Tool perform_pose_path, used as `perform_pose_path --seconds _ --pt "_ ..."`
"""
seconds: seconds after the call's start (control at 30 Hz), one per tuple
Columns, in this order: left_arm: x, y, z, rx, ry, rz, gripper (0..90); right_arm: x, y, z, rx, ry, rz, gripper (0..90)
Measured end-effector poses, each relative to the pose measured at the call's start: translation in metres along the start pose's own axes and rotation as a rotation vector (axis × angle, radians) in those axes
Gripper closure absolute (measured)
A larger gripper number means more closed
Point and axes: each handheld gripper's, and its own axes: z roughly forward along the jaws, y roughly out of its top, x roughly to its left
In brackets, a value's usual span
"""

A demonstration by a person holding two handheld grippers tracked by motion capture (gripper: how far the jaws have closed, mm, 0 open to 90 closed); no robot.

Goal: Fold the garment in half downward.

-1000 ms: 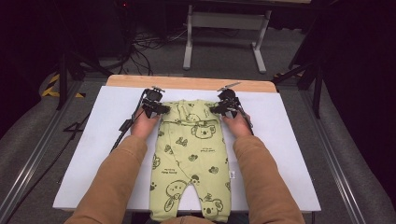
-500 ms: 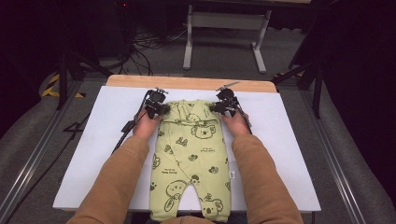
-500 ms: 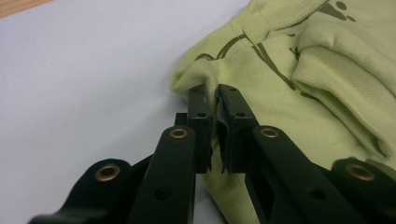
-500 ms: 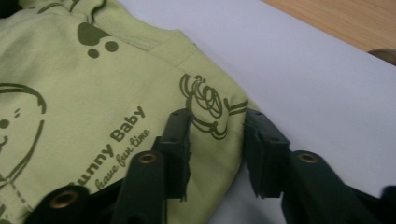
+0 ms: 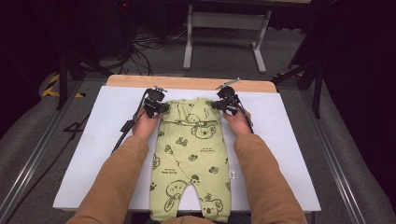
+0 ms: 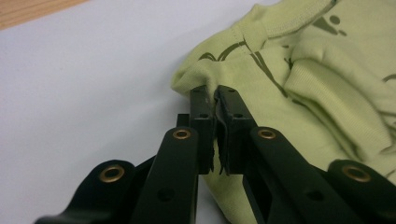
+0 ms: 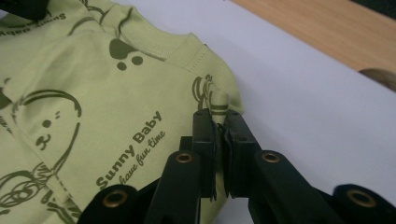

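1. Light-green baby trousers [image 5: 191,158] w/ dark koala prints, flat on white board [image 5: 93,154], waistband at far end, legs toward near edge, leg ends reaching past board's near edge
2. Left gripper [image 5: 158,107] at garment's far left corner; in left gripper view [image 6: 214,95] jaws just been closing, now pinched tight on small fold of green cloth at waist corner, fabric bunched up above tips
3. Right gripper [image 5: 223,104] at far right corner; in right gripper view [image 7: 217,119] jaws just been closing too, now clamped on narrow pleat of cloth at side seam, ridge of fabric standing up betw. pads
4. Print "Sunny Baby have fun time" readable beside right jaws; paw marks + koala face close by
5. Both forearms in tan sleeves [image 5: 116,182], entering from bottom, one each side of garment
6. Cable [image 5: 122,133] from left gripper trailing back across board toward near-left
7. White board matte, smooth, covering most of tabletop; strip of bare wood [image 5: 187,83] along far edge
8. Table on grey carpet-like floor [image 5: 28,140]; metal rail [image 5: 32,161] along left side, another at right
9. Behind table: white metal stand legs [image 5: 224,32], tangle of black cables [image 5: 149,44] on floor, dark tripod legs at both sides
10. Yellow-black hazard tape [image 5: 56,91] on floor at far left; rest of room dark, details not readable
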Motion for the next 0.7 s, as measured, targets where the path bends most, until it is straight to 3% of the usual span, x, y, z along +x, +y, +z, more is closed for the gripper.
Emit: perform_pose_path --seconds 0.47,0.7 --pt "-0.001 0.021 -0.032 -0.086 0.014 0.032 85.9 0.002 0.025 -0.032 -0.071 -0.03 -0.023 86.1" --pt "-0.003 0.032 -0.04 -0.096 0.021 0.038 86.0 0.005 0.038 -0.043 -0.093 -0.041 -0.039 86.2"
